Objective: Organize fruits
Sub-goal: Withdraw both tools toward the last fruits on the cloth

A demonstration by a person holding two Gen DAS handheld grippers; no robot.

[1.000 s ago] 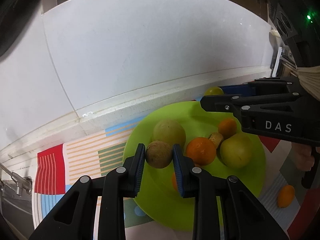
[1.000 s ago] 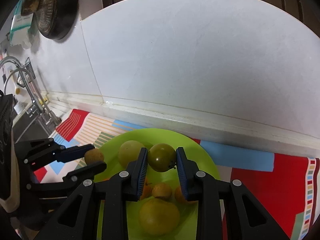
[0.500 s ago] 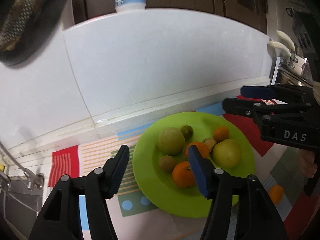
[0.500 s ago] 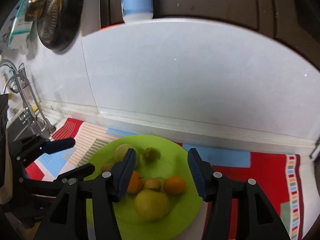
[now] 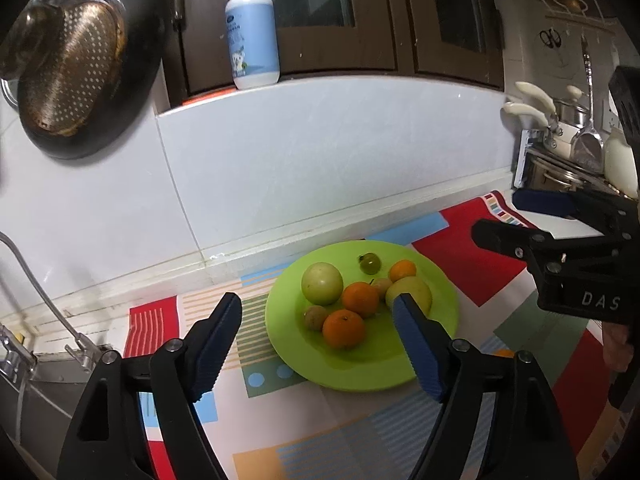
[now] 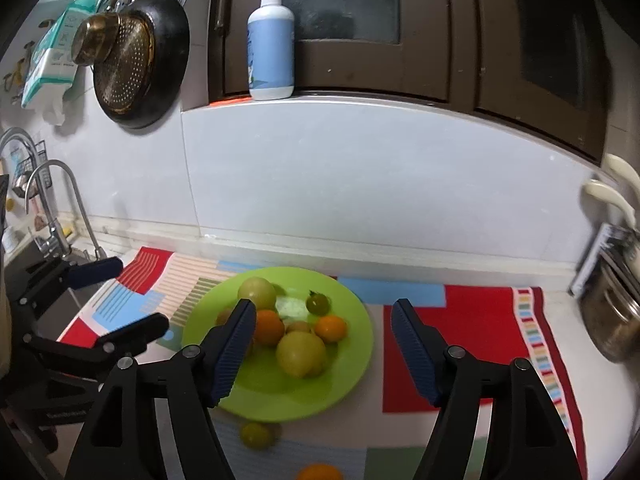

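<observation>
The lime-green plate (image 5: pixel 442 312) on the patterned mat (image 5: pixel 476 240) holds a heap of fruit: a pale green apple (image 5: pixel 322 283), two oranges (image 5: pixel 344 329), a small dark green tomato (image 5: pixel 369 263) set apart at the back. Both the left gripper (image 5: pixel 320 338) and the right gripper (image 6: pixel 322 350) have just been opening and stand wide with nothing between their jaws, raised in front of the plate. Two more fruits lie off the plate on the mat, a yellowish one (image 6: pixel 256 434) blurred and an orange one (image 6: pixel 319 472) cut off by the frame's lower edge.

A round orange fruit (image 6: pixel 319 472) is getting cut off by the bottom edge; a black gripper finger (image 5: pixel 424 352) is hiding part of the pale yellow-green apple (image 5: pixel 414 292).
</observation>
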